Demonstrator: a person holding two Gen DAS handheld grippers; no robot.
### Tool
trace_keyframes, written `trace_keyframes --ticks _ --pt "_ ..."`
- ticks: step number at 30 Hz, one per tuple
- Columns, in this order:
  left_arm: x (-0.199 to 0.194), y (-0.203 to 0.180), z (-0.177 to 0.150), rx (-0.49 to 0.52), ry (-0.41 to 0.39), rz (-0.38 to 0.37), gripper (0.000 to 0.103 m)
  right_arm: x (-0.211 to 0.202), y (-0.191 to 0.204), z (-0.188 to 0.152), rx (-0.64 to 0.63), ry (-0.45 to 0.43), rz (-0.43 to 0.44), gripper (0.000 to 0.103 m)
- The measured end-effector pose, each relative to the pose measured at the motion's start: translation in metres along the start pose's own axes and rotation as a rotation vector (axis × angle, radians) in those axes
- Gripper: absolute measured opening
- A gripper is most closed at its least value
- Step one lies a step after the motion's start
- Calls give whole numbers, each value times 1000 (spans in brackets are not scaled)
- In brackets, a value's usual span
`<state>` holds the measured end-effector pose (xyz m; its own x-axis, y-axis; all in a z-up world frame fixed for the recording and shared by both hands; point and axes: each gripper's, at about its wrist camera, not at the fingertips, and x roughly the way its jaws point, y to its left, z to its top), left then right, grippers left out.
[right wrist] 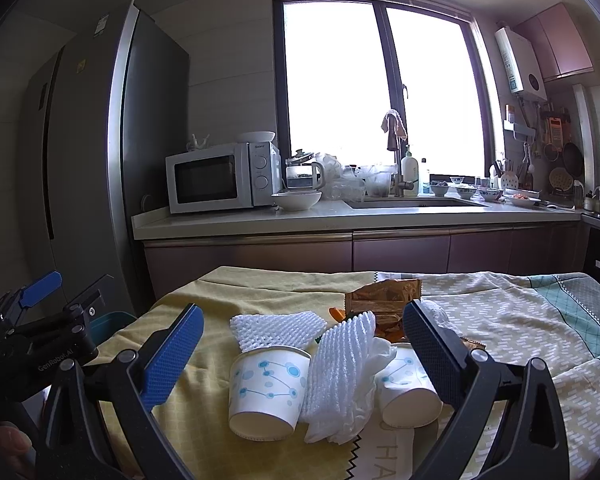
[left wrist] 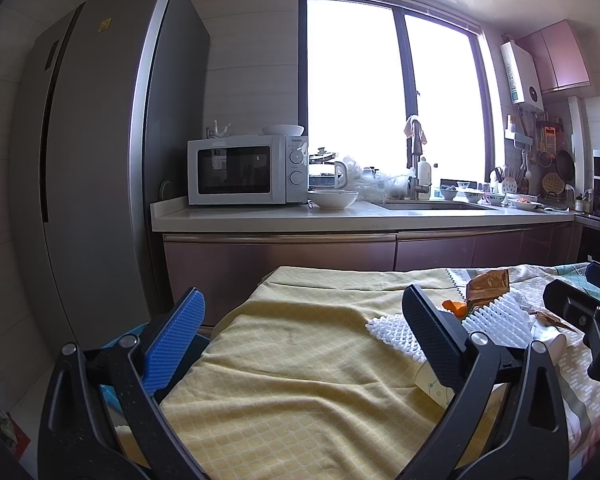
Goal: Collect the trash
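Trash lies on a cloth-covered table (right wrist: 520, 320). In the right wrist view two paper cups with blue dots lie on their sides: a left cup (right wrist: 266, 388) and a right cup (right wrist: 404, 392). Between them are a white foam net (right wrist: 336, 364) and crumpled tissue (right wrist: 364, 396). A second foam net (right wrist: 276, 326), a brown wrapper (right wrist: 380, 296) and orange peel (right wrist: 337, 314) lie behind. My right gripper (right wrist: 304, 344) is open over the pile, touching nothing. My left gripper (left wrist: 304, 328) is open and empty over the yellow cloth (left wrist: 300, 360), left of the pile.
A blue bin (right wrist: 108, 322) stands at the table's left edge, under my left gripper (right wrist: 40, 308) as the right wrist view shows it. Behind are a counter (left wrist: 360, 216) with a microwave (left wrist: 248, 170), bowls and a sink, and a tall fridge (left wrist: 100, 160).
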<state>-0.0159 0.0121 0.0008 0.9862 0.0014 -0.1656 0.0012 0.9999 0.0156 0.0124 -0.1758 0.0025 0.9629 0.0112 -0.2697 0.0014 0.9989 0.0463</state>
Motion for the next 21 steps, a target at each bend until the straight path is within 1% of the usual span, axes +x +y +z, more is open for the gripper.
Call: trace_keyframes --ticks 13,21 --pt "3 -4 -1 4 11 -8 97 4 -1 0 3 10 10 96" --pt "9 -9 -5 10 37 -25 97 7 -8 -5 16 27 20 96"
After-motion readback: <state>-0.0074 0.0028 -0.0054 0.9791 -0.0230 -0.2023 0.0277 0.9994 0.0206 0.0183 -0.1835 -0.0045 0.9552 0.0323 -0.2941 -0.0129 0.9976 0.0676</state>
